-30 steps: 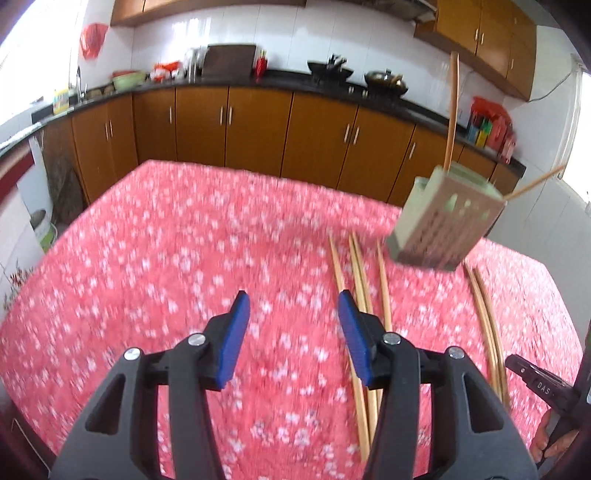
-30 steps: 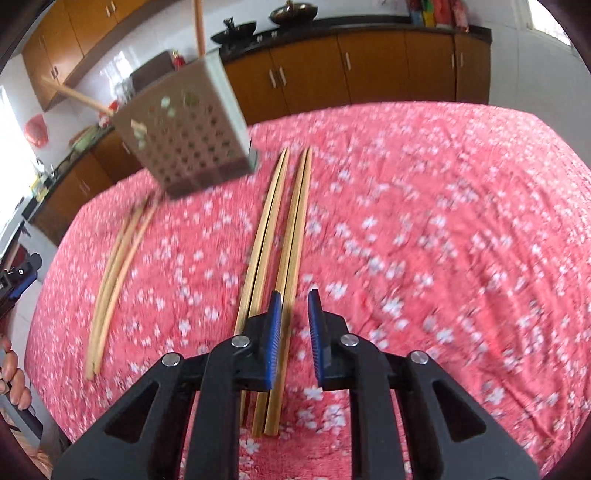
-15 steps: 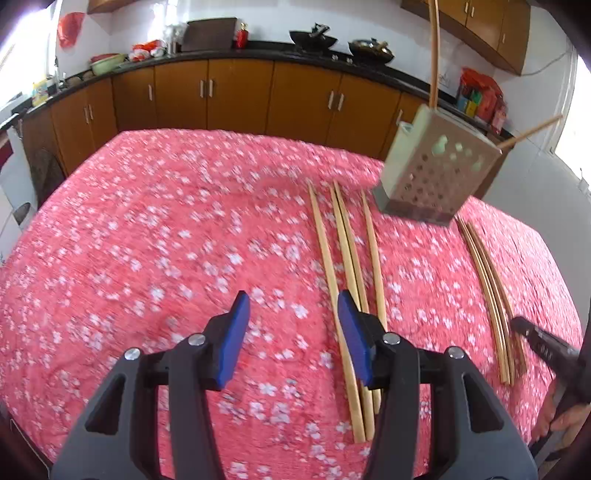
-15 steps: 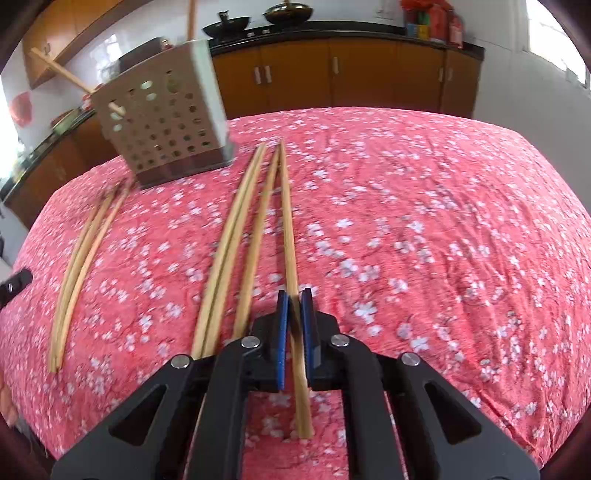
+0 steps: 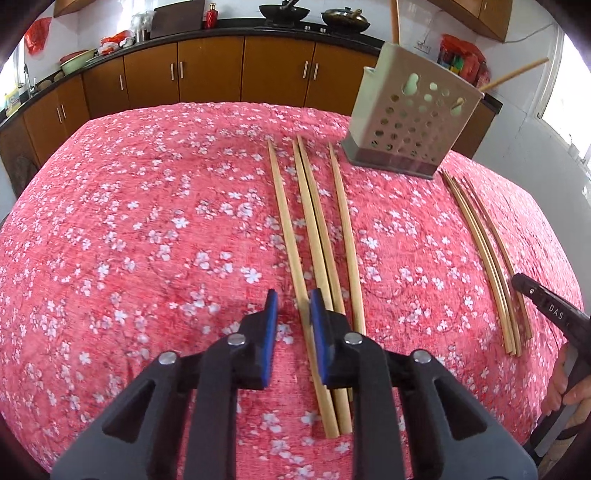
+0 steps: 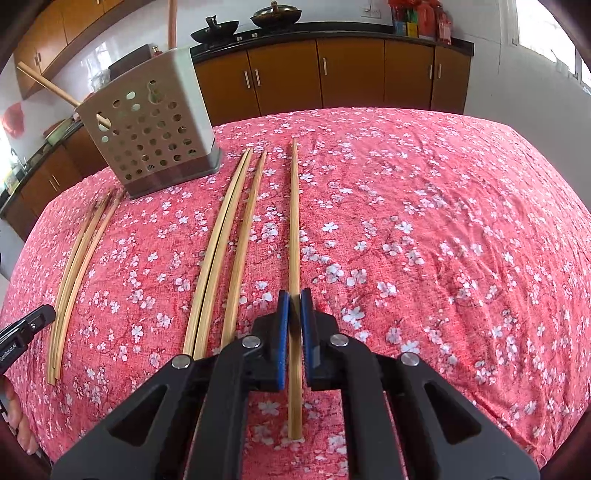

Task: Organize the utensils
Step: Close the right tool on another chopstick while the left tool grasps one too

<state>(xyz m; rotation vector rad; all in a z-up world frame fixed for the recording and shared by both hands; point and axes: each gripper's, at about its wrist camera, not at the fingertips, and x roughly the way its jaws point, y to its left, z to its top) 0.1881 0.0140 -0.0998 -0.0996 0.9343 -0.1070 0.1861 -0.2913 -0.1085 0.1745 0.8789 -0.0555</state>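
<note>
Several wooden chopsticks lie on the red flowered tablecloth (image 5: 147, 221). A perforated beige utensil holder (image 5: 412, 122) stands at the far side with two sticks in it; it also shows in the right wrist view (image 6: 155, 129). My right gripper (image 6: 294, 295) is shut on a single chopstick (image 6: 294, 221) low at the cloth. My left gripper (image 5: 293, 299) is open, its jaws straddling the leftmost chopstick (image 5: 286, 229) of a group. A second bundle (image 5: 484, 251) lies to the right, also seen in the right wrist view (image 6: 79, 258).
Brown kitchen cabinets (image 5: 221, 74) and a dark counter with woks (image 5: 284, 11) run behind the table. The table's edges curve away on all sides. The other gripper's tip (image 5: 543, 306) shows at the right edge of the left wrist view.
My right gripper closed on one chopstick and shifted it apart from the others. My left gripper moved right and down over the leftmost chopstick and narrowed its jaws.
</note>
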